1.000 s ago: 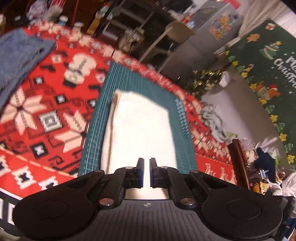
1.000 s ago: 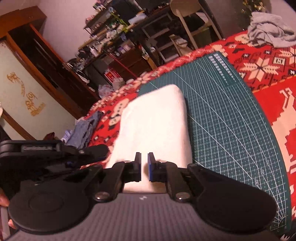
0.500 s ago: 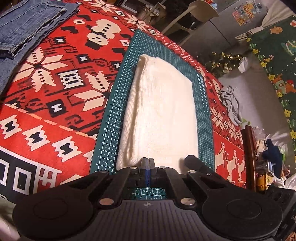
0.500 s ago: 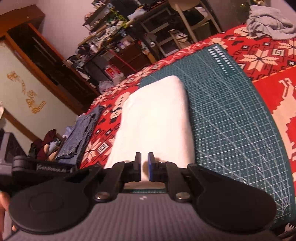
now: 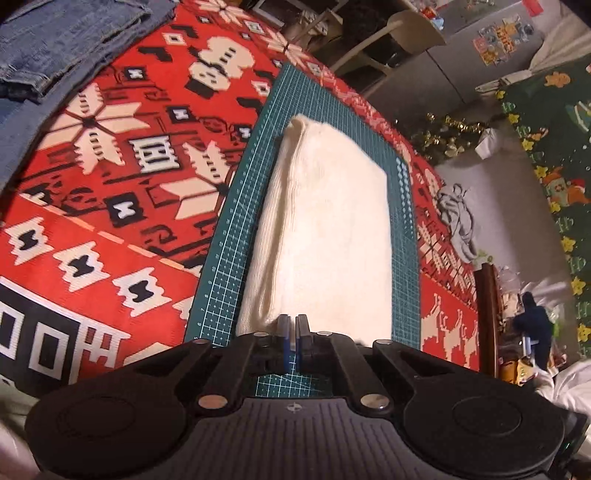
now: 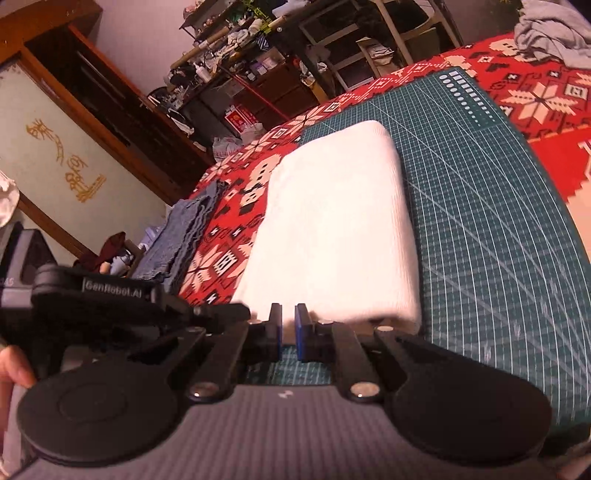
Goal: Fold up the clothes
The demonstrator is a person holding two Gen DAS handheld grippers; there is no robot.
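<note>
A white garment (image 5: 328, 221) lies folded into a long rectangle on the green cutting mat (image 5: 229, 258). My left gripper (image 5: 293, 321) is shut, its tips over the garment's near edge; whether it pinches any fabric I cannot tell. In the right wrist view the same white garment (image 6: 332, 221) lies on the mat (image 6: 480, 240). My right gripper (image 6: 290, 310) is at the near edge too, its pads closed on a bit of the white fabric between them. The body of the left gripper (image 6: 110, 302) shows just to its left, held by a hand (image 6: 11, 369).
A red patterned tablecloth (image 5: 110, 166) covers the table. Folded blue jeans (image 5: 55, 48) lie at the far left, also seen as jeans (image 6: 181, 236). A crumpled grey garment (image 6: 550, 33) sits at the far right. Shelves and chairs stand beyond the table.
The left gripper has drawn back from above the garment to its near edge and closed its small gap. The right gripper has kept its place and its narrow gap.
</note>
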